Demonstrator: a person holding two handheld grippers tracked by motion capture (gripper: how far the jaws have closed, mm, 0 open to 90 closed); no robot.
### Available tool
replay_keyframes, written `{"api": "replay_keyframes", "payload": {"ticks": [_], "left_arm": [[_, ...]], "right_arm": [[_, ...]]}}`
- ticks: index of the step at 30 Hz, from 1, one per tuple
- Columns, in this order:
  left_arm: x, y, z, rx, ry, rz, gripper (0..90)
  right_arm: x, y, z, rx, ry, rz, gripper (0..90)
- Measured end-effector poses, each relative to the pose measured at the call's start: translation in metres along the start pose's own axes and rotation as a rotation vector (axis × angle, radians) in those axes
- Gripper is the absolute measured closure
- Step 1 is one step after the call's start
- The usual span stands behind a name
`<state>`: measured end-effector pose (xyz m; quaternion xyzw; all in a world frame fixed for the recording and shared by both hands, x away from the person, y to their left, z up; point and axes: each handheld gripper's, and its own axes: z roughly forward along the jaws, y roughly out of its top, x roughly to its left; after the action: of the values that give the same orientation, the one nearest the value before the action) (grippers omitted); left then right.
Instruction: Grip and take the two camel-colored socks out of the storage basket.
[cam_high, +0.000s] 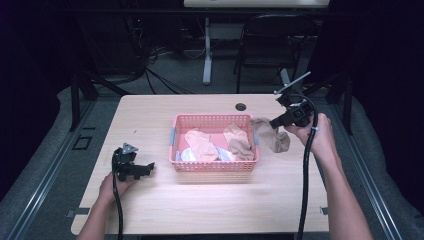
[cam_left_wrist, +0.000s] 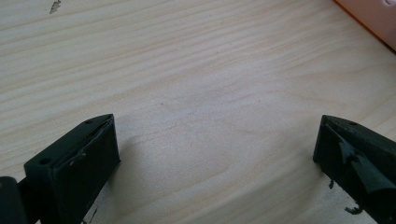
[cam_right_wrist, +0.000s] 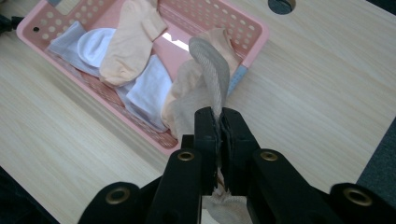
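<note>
A pink perforated basket (cam_high: 215, 166) stands mid-table and holds several socks: peach ones (cam_high: 201, 144), a tan one (cam_high: 240, 142) and white ones (cam_right_wrist: 144, 88). My right gripper (cam_high: 276, 121) hangs just right of the basket, shut on a beige sock (cam_high: 272, 136) that droops over the table. In the right gripper view the jaws pinch this beige sock (cam_right_wrist: 212, 79) at its cuff, above the basket's (cam_right_wrist: 254, 42) corner. My left gripper (cam_high: 148, 168) rests on the table left of the basket, open, with bare wood between its jaws (cam_left_wrist: 217, 154).
The light wooden table (cam_high: 150, 205) has a cable hole (cam_high: 241, 106) behind the basket. A chair (cam_high: 270, 40) and a desk leg (cam_high: 207, 50) stand on the floor beyond the far edge. Cables trail from both grippers toward the near edge.
</note>
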<state>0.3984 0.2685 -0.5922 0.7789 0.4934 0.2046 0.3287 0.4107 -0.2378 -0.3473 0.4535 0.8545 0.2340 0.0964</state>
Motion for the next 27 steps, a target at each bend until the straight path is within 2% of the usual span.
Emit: {"api": "replay_keyframes", "payload": {"ticks": [7, 13, 15, 17, 23, 27], "left_arm": [[0.0, 0.0, 0.0, 0.0, 0.0, 0.0, 0.0], [0.0, 0.0, 0.0, 0.0, 0.0, 0.0, 0.0], [0.0, 0.0, 0.0, 0.0, 0.0, 0.0, 0.0], [0.0, 0.0, 0.0, 0.0, 0.0, 0.0, 0.0], [0.0, 0.0, 0.0, 0.0, 0.0, 0.0, 0.0], [0.0, 0.0, 0.0, 0.0, 0.0, 0.0, 0.0]], "right_arm": [[-0.02, -0.022, -0.002, -0.029, 0.011, 0.06, 85.8], [-0.034, -0.04, -0.002, -0.046, -0.012, 0.096, 85.7], [-0.038, -0.043, -0.001, -0.027, -0.039, 0.103, 85.7], [-0.041, -0.046, -0.001, -0.032, -0.044, 0.123, 85.7], [-0.053, -0.054, 0.011, -0.003, -0.091, 0.17, 85.6], [-0.057, -0.055, 0.022, 0.02, -0.115, 0.17, 85.6]]}}
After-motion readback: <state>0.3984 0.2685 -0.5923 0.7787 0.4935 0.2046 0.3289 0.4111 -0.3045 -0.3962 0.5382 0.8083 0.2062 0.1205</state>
